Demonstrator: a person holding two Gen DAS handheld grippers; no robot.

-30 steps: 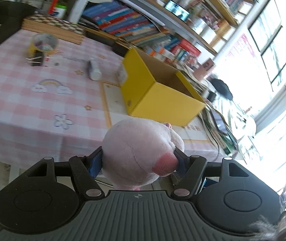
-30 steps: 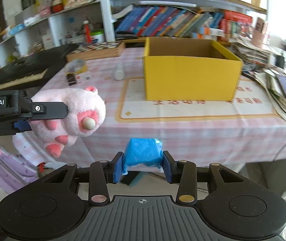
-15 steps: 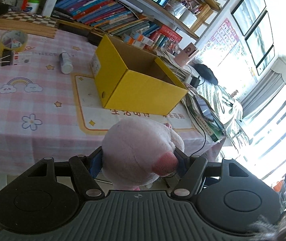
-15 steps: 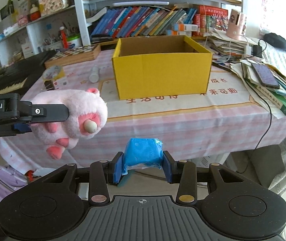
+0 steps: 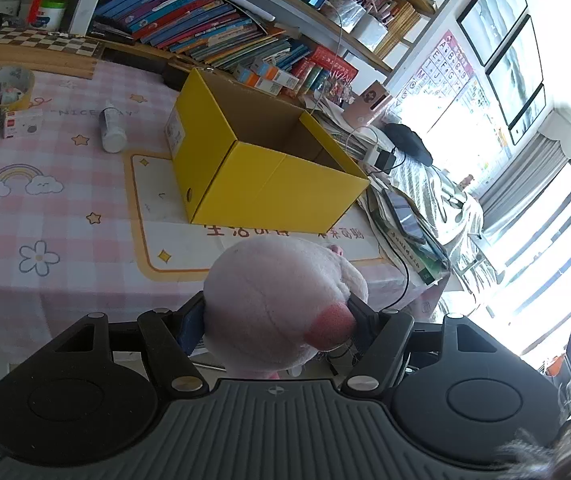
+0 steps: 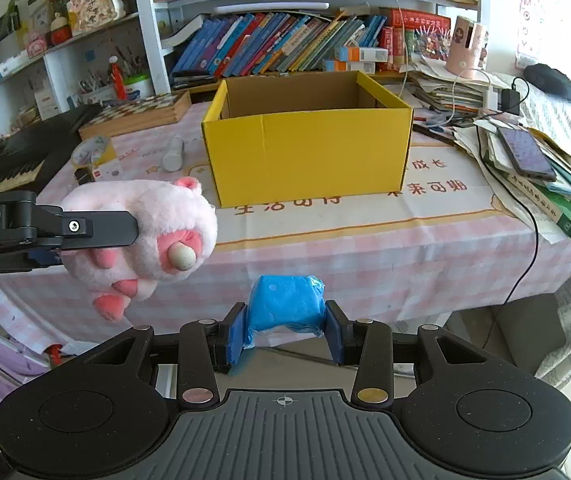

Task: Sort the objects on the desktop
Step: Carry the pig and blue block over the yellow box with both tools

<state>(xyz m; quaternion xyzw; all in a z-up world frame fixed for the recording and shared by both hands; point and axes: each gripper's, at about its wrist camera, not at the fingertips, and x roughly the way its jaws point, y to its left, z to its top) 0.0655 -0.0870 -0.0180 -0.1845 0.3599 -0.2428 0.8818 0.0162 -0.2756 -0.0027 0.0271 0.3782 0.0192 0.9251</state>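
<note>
My left gripper (image 5: pixel 275 320) is shut on a pink plush toy (image 5: pixel 277 304) and holds it in the air just off the table's front edge. The toy also shows in the right wrist view (image 6: pixel 145 232), at the left. My right gripper (image 6: pixel 285 330) is shut on a blue soft packet (image 6: pixel 285 306), also in front of the table edge. An open yellow cardboard box (image 6: pixel 309 152) stands on the table beyond both grippers; it also shows in the left wrist view (image 5: pixel 261 160). What shows of its inside is bare.
On the pink checked tablecloth (image 5: pixel 45 200) left of the box lie a white bottle (image 5: pixel 111 130), a tape roll (image 5: pixel 5 84), a small white carton (image 5: pixel 19 128) and a binder clip. A chessboard (image 6: pixel 137 114) is behind. Books, a phone (image 6: pixel 525 152) and cables lie right.
Both grippers have moved closer to the table and box while holding their objects. The box looms larger in both views. Neither grip has changed.
</note>
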